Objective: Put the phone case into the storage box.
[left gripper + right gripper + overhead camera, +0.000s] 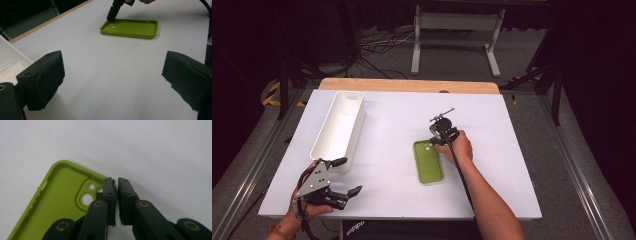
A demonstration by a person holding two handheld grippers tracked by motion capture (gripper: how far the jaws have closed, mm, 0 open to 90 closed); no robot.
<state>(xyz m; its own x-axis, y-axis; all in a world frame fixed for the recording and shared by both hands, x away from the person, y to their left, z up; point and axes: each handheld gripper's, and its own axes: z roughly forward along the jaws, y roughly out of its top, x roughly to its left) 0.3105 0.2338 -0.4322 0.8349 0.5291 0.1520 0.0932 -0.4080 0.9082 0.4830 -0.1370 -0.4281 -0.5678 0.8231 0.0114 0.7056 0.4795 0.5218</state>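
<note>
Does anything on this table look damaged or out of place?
Nothing is spilled or broken. The green case lies flat, open side up, a bit askew to the table edge. The right gripper pinches its corner wall by the camera holes.

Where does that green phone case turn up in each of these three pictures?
High view: the green phone case lies right of centre on the white table.
Left gripper view: at the top, right of centre.
Right gripper view: lower left.
Shared landmark: the right gripper, its jaws closed at the rim of the case's camera-hole corner, seen also in the left gripper view and the right gripper view.
</note>
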